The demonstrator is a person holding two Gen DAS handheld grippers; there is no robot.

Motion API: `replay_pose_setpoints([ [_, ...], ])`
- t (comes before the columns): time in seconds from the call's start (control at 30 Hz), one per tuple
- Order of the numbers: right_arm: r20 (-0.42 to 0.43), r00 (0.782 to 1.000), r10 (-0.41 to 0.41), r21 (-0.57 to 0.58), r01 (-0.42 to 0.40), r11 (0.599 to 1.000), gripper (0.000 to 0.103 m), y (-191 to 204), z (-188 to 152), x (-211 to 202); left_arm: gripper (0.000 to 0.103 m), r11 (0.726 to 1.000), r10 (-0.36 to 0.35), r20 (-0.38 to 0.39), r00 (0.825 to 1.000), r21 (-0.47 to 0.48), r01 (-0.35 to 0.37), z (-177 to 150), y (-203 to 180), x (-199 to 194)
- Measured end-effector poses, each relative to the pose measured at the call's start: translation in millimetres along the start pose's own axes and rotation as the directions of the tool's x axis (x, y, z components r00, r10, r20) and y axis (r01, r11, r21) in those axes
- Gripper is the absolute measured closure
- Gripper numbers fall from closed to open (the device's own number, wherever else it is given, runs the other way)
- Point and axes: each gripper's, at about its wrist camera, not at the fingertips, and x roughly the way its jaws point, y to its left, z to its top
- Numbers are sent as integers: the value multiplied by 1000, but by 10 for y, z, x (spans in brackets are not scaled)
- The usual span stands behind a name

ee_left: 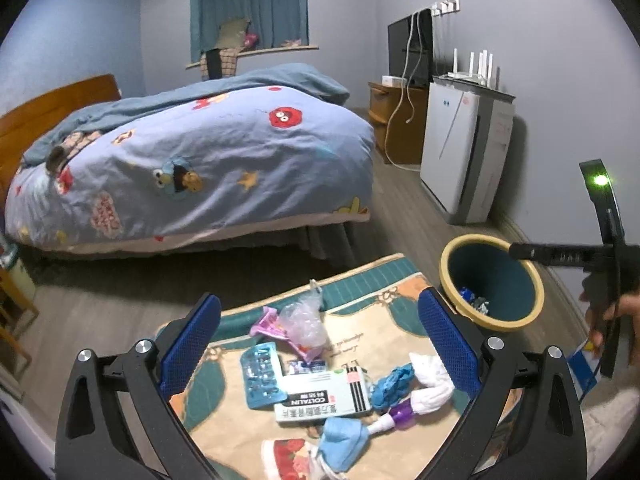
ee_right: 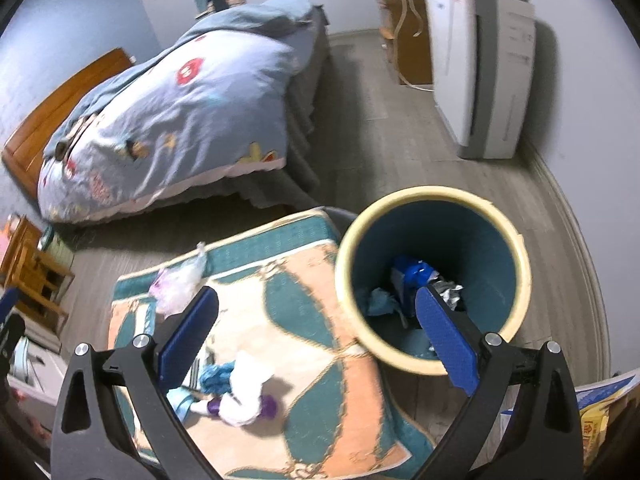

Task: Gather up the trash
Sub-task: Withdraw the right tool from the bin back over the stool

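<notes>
Trash lies scattered on the rug (ee_left: 384, 344) in front of your left gripper (ee_left: 319, 344), with the bin (ee_left: 491, 322) to the right of it.

Your left gripper's blue pads (ee_left: 192, 344) stand wide apart with nothing between them, hovering over the pile: one white medicine box (ee_left: 322, 396), one teal blister tray (ee_left: 261, 374) just left of it, one clear plastic bag (ee_left: 303, 318) on the far side, one blue crumpled scrap (ee_left: 392, 384) and one white tissue wad (ee_left: 434, 384) to the right, and one light blue mask (ee_left: 344, 440) nearest you. Your right gripper (ee_right: 318, 334) is also spread open and empty, its right pad over the mouth of the bin (ee_right: 434, 196), where a few blue and silver scraps (ee_right: 416, 280) lie at the bottom. One bed (ee_left: 192, 152) stands far left.
</notes>
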Motion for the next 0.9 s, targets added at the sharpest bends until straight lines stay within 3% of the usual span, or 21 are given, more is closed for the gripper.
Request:
replay_pose_setpoints([
  [0.1,-9,1000,22,-26,-22,999,6,160,-101,-31,5,1000,-10,6,1000,-2,10,-29,23,-25],
  [0.27,-43,998,47,-61,-50,997,6,364,-261,-40,5,1000,10,-56,998,28,-9,-178,6,45],
  [0.4,-59,997,44,-82,-49,995,6,462,-364,-35,5,1000,8,-134,991,-7,-9,-261,58,122],
  [0.57,-78,996,33,-112,-41,993,6,578,-479,-9,5,1000,20,-143,990,20,-17,-374,112,97],
  [0.7,-114,993,31,-114,-44,993,6,605,-571,53,5,996,67,-182,981,62,-56,-490,118,132],
  [0.9,-168,986,18,-44,-26,999,6,464,-626,205,5,995,73,-172,982,-53,-83,-624,250,132],
])
